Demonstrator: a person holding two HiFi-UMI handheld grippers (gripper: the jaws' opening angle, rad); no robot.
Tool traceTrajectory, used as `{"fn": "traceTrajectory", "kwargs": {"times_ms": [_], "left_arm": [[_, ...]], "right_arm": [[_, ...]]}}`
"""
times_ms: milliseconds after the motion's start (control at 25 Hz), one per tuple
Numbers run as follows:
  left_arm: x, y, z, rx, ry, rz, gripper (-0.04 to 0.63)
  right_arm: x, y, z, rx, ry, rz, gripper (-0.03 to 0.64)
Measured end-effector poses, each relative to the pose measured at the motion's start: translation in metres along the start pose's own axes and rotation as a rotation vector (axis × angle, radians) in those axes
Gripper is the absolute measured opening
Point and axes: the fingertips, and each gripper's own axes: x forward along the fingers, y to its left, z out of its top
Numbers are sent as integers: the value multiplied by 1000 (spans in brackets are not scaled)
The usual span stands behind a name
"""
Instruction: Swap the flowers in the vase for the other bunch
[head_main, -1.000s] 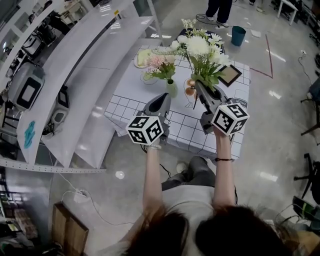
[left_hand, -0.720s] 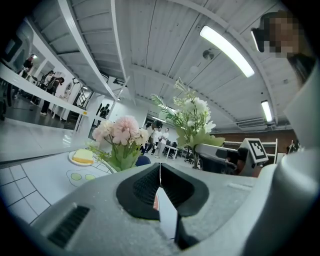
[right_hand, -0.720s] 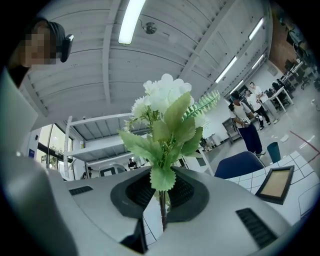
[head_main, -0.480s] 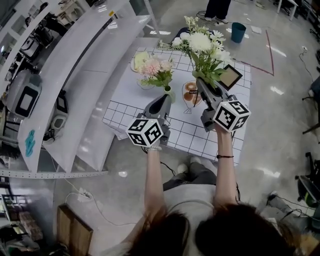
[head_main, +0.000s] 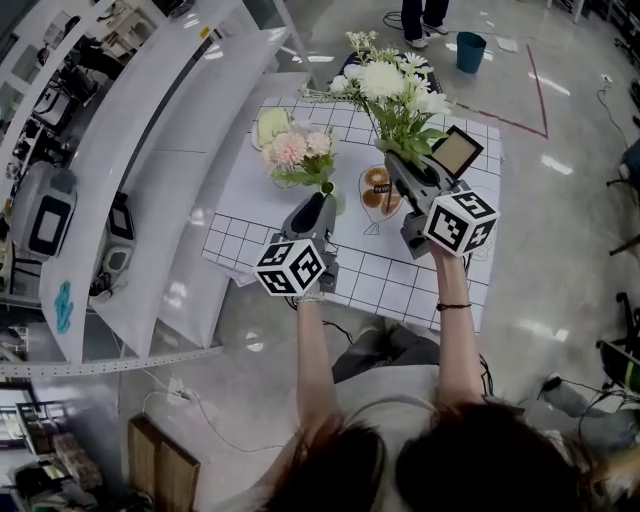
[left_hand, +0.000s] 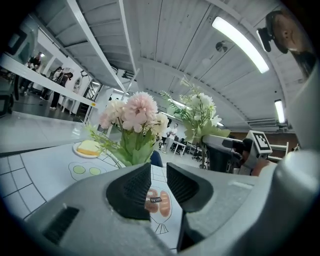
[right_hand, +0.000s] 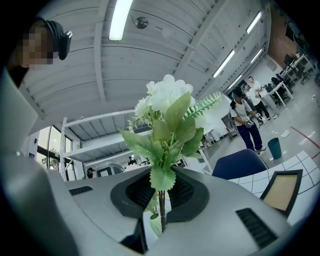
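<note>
Altogether: I count two bunches, one vase, my two grippers, one plate (head_main: 268, 126) and one dark-framed panel (head_main: 455, 151), all on or over one table (head_main: 402, 276).
Pink bunch (head_main: 290, 149): round, ruffled heads over green leaves. It stands upright in the vase, on the table's left half.
Vase (head_main: 335, 200): small, green and smooth, partly hidden behind my left tool.
White bunch (head_main: 390, 84): pompom heads and fern-like sprigs, carried above the table's right side.
Right gripper (right_hand: 161, 192): my ribbed black pads are clamped on the white bunch's thin stem.
Left gripper (left_hand: 159, 174): my jaws are opening, with a narrow gap so far. Nothing sits in it, and only the printed cloth shows through.
Table: it has a white cover with a black grid and line drawings.
Change: a second ago my left tip sat just short of the vase. Now it overlaps the vase's foot in the head view. The white bunch stays in my right grip.
</note>
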Motion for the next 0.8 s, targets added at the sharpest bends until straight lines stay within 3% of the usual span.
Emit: {"fn": "traceTrajectory", "kwargs": {"times_ms": [400, 800], "left_arm": [[2, 36, -8, -32, 23, 54, 140], [16, 50, -21, -40, 48, 17, 172]], "right_arm": [[7, -7, -10, 11, 7, -32, 48], [3, -11, -25, 15, -12, -108, 48]]}}
